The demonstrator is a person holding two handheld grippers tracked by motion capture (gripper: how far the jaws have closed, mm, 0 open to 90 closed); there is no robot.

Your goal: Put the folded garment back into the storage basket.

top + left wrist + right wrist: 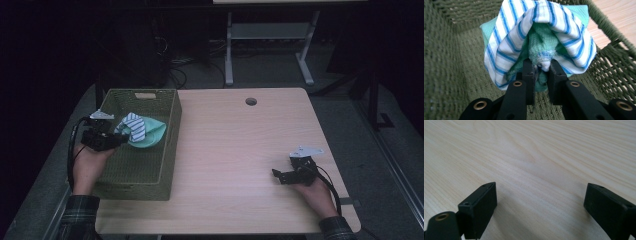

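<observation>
The pale wooden table [240, 150] carries a green woven rectangular basket [150, 177] at its left edge. Inside the basket, the left gripper [541, 68] pinches a bundled blue-striped white cloth wrapped over a mint-green towel [541, 37]. Lower it to the basket floor before releasing. Well right of the basket, the right gripper [540, 197] rests wide apart, empty.

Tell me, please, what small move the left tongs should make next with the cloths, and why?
Probably lower a little further and then open. The left tongs are shut on the bundled cloths, which hang inside the green basket, seemingly above its floor. The right tongs rest open on the table, holding nothing.
</observation>
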